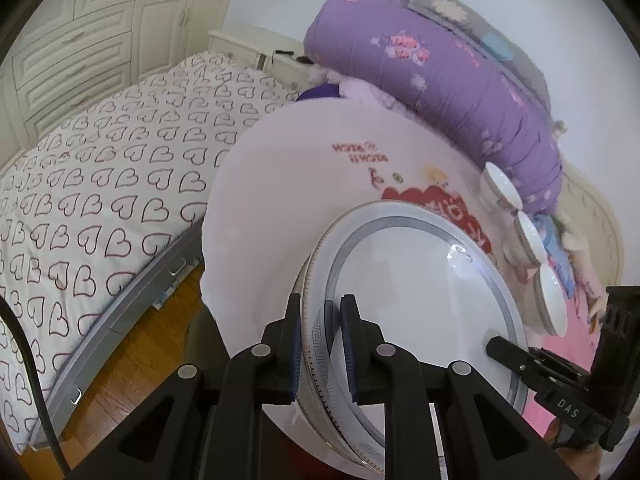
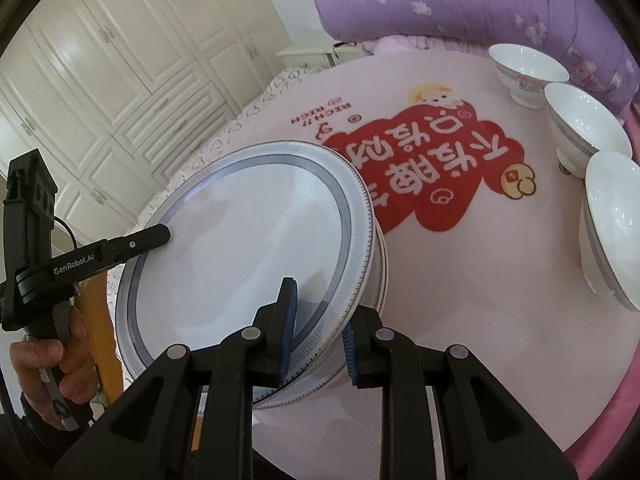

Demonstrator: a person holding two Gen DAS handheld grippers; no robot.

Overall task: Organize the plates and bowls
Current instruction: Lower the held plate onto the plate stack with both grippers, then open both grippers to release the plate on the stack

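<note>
On the round pink table (image 2: 460,300), printed with a red patch of characters, the largest of the dishes is a stack of plates (image 2: 240,248) with grey-ringed, key-patterned rims, lying near the table's edge on the wardrobe side. Both tools are clamped on it from opposite sides. The right gripper (image 2: 316,344) has its jaws nearly together, one blue pad over the top plate's rim and the other under the stack's edge, so it grips the plates. The left gripper (image 1: 320,348) pinches the opposite rim the same way, jaws drawn close with the patterned rim between the pads. Each tool slants steeply down toward the table. In the right wrist view a hand (image 2: 52,364) is wrapped round the left tool's handle, low at the table's edge.

Three white bowls (image 2: 588,128) stand upright in a row along the far side of the table, well apart from the plates, beside a rolled purple quilt (image 1: 452,92). A bed (image 1: 92,184) with a heart-print cover lies beyond the table.
</note>
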